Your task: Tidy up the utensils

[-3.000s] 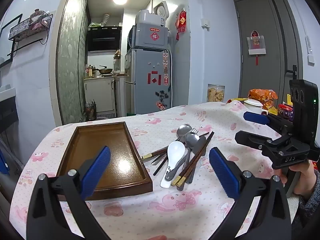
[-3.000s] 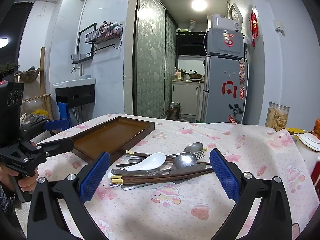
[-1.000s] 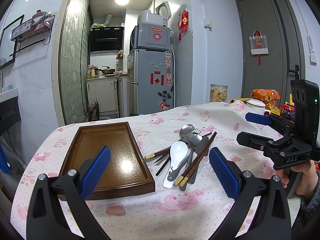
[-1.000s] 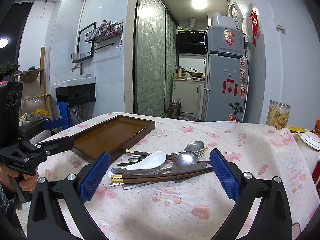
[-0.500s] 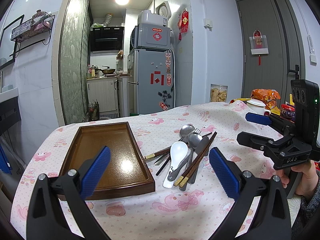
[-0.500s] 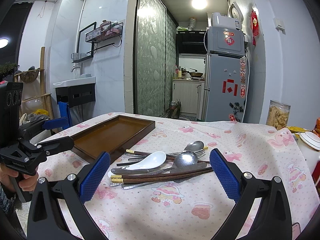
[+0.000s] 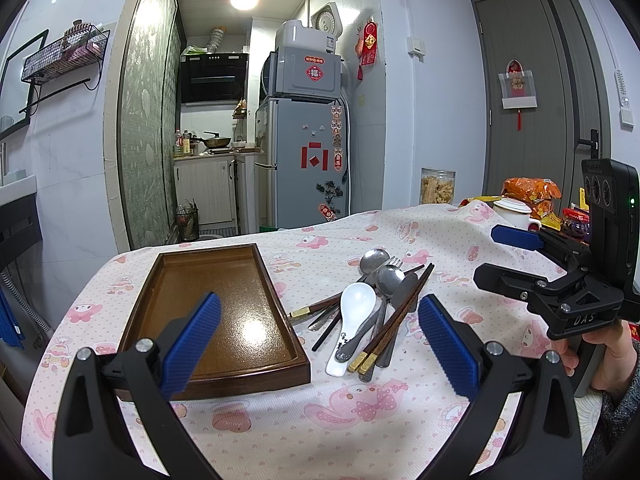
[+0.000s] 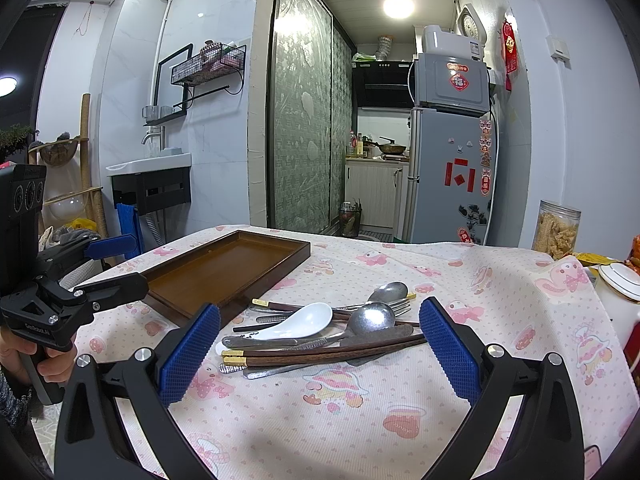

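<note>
**Both grippers wide above the cloth, utensils heaped beside the tray**

The left gripper [image 7: 318, 340] hangs over the near edge of the surface [image 7: 304, 432], jaws spread wide and holding nothing; under its left finger sits the brown tray [image 7: 224, 304], its long right rim just beside the utensil pile [image 7: 372, 308]; in that pile the white spoon [image 7: 352, 320], metal spoons [image 7: 386, 276] and dark chopsticks [image 7: 400, 316] overlap; bare patterned cloth lies between pile and near edge; the right gripper [image 7: 508, 256] is held at the surface's right side, jaws likewise apart and holding nothing; a jar [image 7: 437, 186] stands at the far right edge.
</note>
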A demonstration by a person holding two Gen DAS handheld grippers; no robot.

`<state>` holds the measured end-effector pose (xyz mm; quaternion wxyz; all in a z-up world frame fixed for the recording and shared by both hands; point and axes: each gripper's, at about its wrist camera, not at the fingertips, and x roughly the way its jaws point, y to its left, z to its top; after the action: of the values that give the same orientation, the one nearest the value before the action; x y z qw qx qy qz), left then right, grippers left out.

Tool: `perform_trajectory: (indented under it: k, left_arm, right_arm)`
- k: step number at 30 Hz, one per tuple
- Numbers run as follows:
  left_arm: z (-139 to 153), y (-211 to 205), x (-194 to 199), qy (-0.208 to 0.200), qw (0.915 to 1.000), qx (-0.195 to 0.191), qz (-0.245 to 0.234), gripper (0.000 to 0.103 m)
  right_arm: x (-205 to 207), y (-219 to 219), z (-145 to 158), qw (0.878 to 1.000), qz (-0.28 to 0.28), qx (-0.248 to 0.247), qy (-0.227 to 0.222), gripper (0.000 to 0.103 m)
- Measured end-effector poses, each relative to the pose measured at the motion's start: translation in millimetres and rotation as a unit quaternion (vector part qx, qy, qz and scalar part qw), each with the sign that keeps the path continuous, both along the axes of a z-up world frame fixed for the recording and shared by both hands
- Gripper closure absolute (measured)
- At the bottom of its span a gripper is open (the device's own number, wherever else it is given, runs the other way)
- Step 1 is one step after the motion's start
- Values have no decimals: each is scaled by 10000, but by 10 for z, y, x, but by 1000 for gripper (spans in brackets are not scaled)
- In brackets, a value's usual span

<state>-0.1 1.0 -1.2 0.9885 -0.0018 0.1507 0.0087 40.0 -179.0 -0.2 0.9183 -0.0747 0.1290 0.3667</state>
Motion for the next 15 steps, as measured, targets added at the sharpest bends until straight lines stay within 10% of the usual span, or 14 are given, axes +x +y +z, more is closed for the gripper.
perform_trajectory:
  k: [15]
  left_arm:
    - [-10,50,19,63,9997,-23,221,3]
  right_arm:
    - [-34,9,-6,9999,-130,35,-71,3]
